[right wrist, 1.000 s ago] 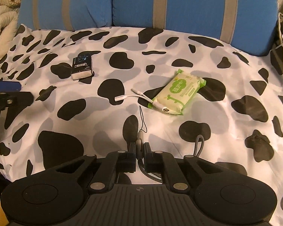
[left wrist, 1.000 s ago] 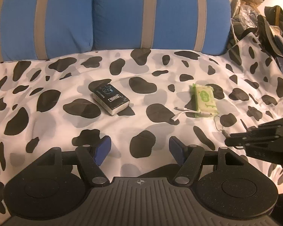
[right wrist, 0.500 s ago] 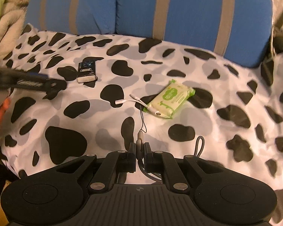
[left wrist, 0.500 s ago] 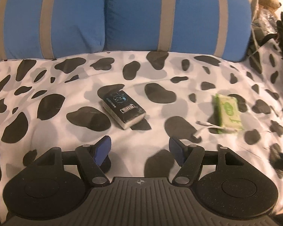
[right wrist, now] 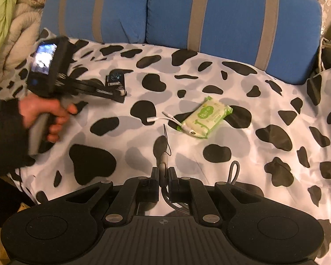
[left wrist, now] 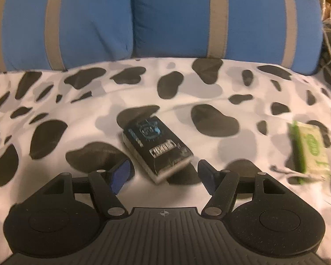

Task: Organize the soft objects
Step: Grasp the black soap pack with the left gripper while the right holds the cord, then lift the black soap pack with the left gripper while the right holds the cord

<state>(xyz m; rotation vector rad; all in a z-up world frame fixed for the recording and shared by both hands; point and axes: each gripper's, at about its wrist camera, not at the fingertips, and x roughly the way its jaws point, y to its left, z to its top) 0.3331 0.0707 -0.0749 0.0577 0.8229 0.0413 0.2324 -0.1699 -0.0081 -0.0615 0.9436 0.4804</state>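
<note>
- My left gripper [left wrist: 163,173] hangs wide apart with nothing between its blue pads [left wrist: 121,175], just short of the black tissue pack [left wrist: 156,146].
- That pack lies flat on the cow-print sheet [left wrist: 55,101], in front of the blue pillows [left wrist: 187,17].
- My right gripper [right wrist: 163,176] is pinched tight on a grey cable [right wrist: 164,170], raised over the sheet.
- The green wipes pack [right wrist: 206,117] lies farther out, a white adapter cord [right wrist: 165,118] touching its near edge.
- My left hand [right wrist: 44,112] grips the left tool's handle.
</note>
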